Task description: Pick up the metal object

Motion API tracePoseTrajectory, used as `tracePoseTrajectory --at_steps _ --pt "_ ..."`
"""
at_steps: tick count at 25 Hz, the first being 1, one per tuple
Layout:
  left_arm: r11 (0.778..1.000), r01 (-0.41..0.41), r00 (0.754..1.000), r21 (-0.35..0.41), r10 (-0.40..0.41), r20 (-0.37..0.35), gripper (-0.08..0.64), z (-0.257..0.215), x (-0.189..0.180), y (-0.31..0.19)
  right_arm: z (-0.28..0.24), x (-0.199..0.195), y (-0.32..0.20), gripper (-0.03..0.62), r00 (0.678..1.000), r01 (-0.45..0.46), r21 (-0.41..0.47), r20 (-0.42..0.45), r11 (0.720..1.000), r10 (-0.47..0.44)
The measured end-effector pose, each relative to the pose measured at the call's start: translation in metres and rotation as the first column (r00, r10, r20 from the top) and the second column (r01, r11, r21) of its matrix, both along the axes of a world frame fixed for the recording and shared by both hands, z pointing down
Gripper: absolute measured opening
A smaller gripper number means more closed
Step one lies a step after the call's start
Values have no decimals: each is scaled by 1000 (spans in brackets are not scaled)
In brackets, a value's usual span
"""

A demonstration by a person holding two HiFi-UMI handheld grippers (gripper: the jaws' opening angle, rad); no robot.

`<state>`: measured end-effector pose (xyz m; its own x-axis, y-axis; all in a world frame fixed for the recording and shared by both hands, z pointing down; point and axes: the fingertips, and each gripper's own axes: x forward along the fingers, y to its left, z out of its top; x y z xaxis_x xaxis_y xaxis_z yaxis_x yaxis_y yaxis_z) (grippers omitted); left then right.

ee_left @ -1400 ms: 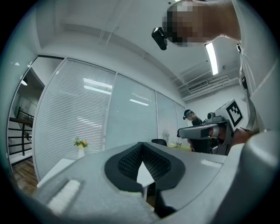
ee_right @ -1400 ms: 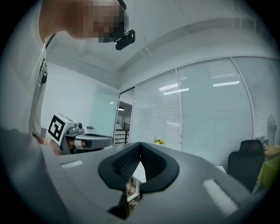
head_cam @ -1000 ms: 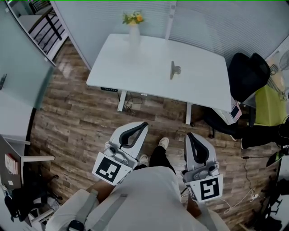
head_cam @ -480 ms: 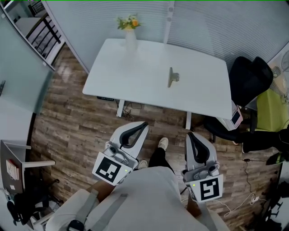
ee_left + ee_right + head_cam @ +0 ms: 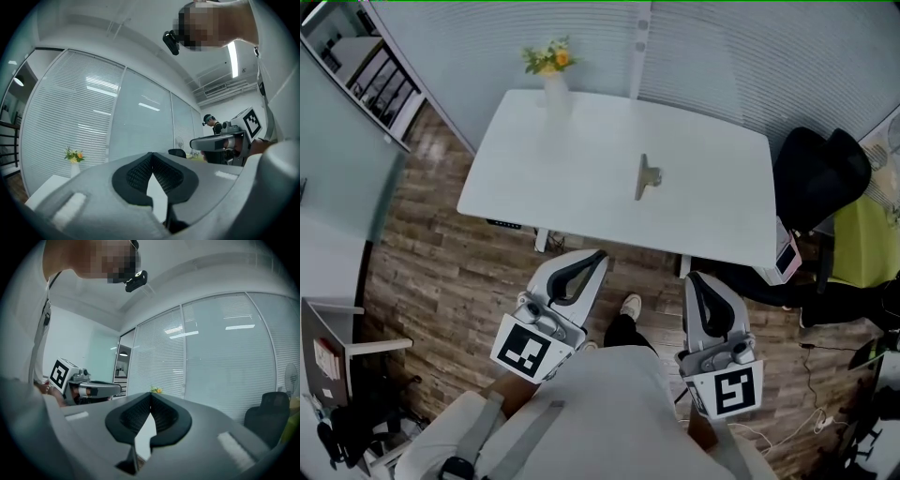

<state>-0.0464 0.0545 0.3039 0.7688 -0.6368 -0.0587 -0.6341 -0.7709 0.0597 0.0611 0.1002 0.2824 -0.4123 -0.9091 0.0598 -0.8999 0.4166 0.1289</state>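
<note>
The metal object (image 5: 645, 176), a slim grey piece with a small knob on one side, lies near the middle of the white table (image 5: 581, 159). Both grippers are held low in front of the person's body, over the wooden floor and short of the table's near edge. My left gripper (image 5: 599, 256) is shut with nothing in it; in the left gripper view its black pads (image 5: 151, 157) meet at the tips. My right gripper (image 5: 692, 279) is likewise shut and empty, its pads (image 5: 151, 396) closed together. The metal object shows in neither gripper view.
A white vase of yellow flowers (image 5: 551, 77) stands at the table's far left corner. A black office chair (image 5: 817, 173) and a green chair (image 5: 865, 223) sit to the table's right. Cables (image 5: 787, 422) lie on the floor at lower right. A shelf unit (image 5: 337, 352) stands at left.
The table and the metal object have shifted lower and slightly left in the head view, so the person has come closer to the table. Both grippers stay shut in the same place.
</note>
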Motion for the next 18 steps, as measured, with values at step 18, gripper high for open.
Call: tracePoseTrajectory --at_steps 18 --pt "1000 31 999 5 -31 22 2 -1 111 -102 5 106 -107 3 999 53 -1 4 999 -53"
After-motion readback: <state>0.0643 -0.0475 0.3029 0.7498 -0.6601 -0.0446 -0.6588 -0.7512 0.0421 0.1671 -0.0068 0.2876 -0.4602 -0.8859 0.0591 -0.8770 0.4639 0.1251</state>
